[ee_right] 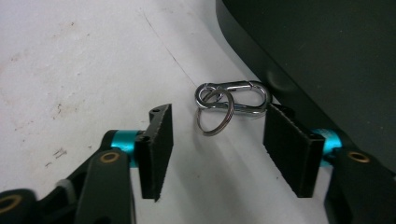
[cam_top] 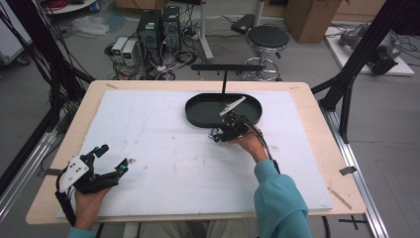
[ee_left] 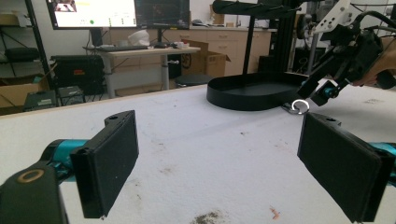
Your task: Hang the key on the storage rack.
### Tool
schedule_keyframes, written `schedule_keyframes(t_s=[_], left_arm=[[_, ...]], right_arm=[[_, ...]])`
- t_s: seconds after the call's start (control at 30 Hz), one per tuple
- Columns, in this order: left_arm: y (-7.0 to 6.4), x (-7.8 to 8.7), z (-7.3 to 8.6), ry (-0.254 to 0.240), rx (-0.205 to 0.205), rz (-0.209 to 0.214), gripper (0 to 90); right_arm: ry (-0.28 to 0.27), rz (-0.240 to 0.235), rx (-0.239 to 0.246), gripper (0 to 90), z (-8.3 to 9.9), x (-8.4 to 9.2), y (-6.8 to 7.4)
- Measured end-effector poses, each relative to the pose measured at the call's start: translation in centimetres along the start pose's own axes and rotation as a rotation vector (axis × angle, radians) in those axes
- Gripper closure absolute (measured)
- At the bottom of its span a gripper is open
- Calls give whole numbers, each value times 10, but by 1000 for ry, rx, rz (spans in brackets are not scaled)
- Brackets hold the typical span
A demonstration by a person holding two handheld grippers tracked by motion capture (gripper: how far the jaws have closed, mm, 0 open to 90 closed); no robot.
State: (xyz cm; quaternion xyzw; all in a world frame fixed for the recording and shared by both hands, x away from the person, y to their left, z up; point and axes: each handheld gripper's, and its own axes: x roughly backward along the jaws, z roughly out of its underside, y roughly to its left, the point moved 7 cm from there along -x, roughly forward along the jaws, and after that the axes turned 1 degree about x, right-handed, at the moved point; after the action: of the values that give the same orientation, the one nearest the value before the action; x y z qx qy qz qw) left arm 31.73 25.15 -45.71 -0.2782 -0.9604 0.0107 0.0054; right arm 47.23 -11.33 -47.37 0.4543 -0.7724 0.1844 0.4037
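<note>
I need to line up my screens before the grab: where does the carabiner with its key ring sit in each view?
High view: carabiner lies centre, under the right gripper, by the near rim of the black tray.
Left gripper view: right of centre, at the tray's foot.
Right gripper view: upper centre, just ahead of the open jaws.
Shared landmark: the black tray.

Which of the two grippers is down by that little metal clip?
The right gripper, beside the black tray: the carabiner with its ring lies between its open jaws, untouched. The left gripper rests far off at the table's near corner.
</note>
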Motion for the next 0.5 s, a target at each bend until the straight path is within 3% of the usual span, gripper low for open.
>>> schedule_keyframes(t_s=[0.37,0.5], left_arm=[[0,0,0,-1,1,1,129],[0,0,0,1,0,3,129]], right_arm=[[17,-7,-29,633,2,-5,-2],[27,-7,-10,681,3,-9,-1]])
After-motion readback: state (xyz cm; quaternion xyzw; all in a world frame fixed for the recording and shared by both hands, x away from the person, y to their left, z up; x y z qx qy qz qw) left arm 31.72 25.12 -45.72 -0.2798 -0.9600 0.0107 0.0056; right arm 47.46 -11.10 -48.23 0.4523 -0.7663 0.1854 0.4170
